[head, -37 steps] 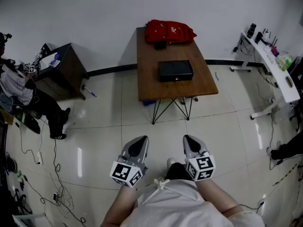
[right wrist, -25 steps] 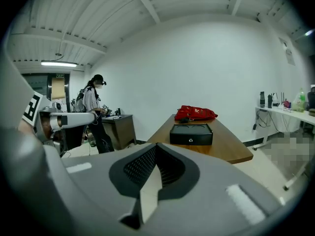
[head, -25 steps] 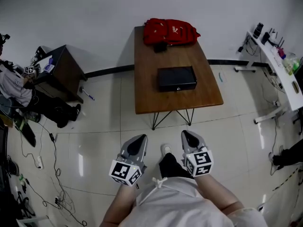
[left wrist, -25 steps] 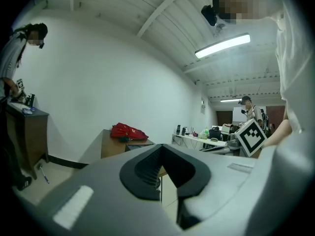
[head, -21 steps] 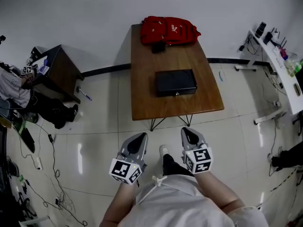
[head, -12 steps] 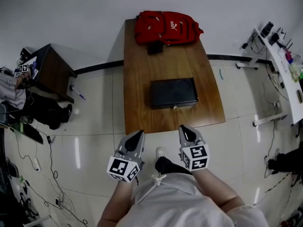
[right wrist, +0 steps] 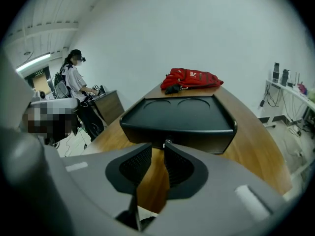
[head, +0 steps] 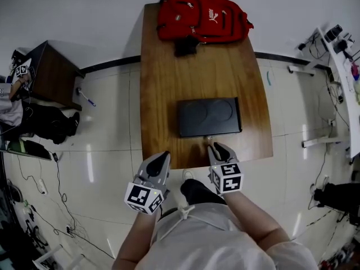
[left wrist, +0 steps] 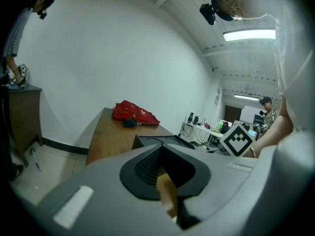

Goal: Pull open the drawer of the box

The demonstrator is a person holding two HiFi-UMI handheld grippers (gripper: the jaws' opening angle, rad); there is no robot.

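Right gripper view: box [right wrist: 177, 113] on surface [right wrist: 258, 149], drawer [right wrist: 202, 135] flush; knob [right wrist: 168, 142] just ahead of right claw [right wrist: 157, 146], the nearer one, jaws apart, just been opening, nothing between. Left claw [left wrist: 160, 149] closed, empty.

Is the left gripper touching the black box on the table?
Apart. The head view shows the left gripper at the near edge of the table, with a stretch of bare wood between it and the black box.

Right hand-held gripper [right wrist: 157, 147] neared the box [right wrist: 178, 115] — jaws just opened, empty.
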